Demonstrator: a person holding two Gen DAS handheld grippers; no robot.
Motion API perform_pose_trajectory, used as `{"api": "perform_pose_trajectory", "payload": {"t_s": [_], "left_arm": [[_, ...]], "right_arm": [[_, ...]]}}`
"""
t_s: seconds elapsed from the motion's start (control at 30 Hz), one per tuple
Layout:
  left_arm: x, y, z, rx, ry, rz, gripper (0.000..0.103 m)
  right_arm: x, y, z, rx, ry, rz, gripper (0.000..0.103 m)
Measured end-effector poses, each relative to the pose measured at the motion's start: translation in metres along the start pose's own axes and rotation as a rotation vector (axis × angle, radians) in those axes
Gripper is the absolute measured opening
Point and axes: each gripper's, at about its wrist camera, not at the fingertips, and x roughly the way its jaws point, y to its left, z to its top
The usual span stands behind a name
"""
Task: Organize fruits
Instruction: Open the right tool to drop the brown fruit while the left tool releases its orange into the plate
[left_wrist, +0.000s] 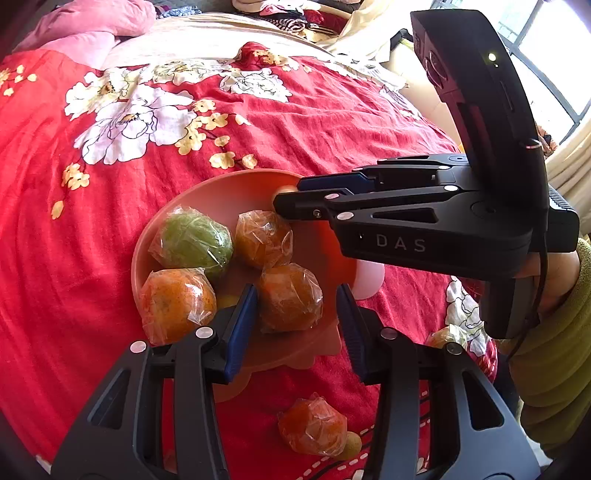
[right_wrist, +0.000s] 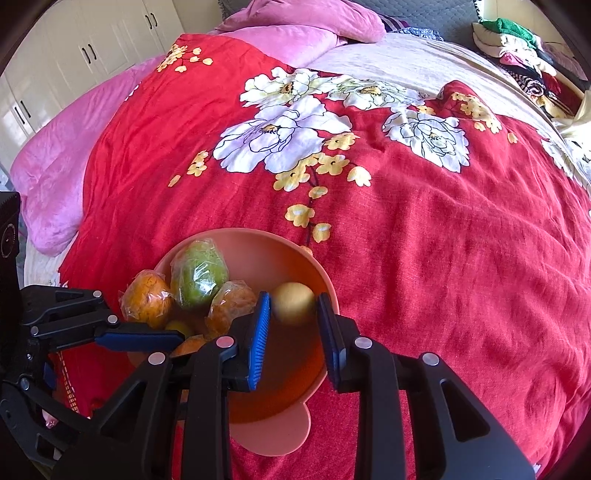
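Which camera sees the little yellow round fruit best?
The right wrist view. There the yellow fruit shows almost whole, though blurry, between the fingers of the right gripper, over the pink bowl. The left wrist view shows only a small edge of it behind those fingers.

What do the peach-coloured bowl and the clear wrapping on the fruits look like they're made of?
The peach-coloured bowl looks like moulded plastic: smooth, matte, uniform in colour, with a flat tab handle. The clear wrapping on the fruits looks like thin plastic film: crinkled, glossy, catching highlights.
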Motion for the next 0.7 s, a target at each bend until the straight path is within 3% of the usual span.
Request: {"api": "perform_pose_trajectory", "payload": {"t_s": [0.23, 0.7], "left_arm": [[-0.001, 0.001, -0.001, -0.001, -0.002, 0.001, 0.036], [-0.006, -0.001, -0.001, 0.007, -0.012, 0.006, 0.042]], "right_arm": [[-0.004, 0.0, -0.001, 0.01, -0.006, 0.006, 0.027], [-0.021, 0.001, -0.002, 0.019, -0.045, 0.007, 0.044]]}}
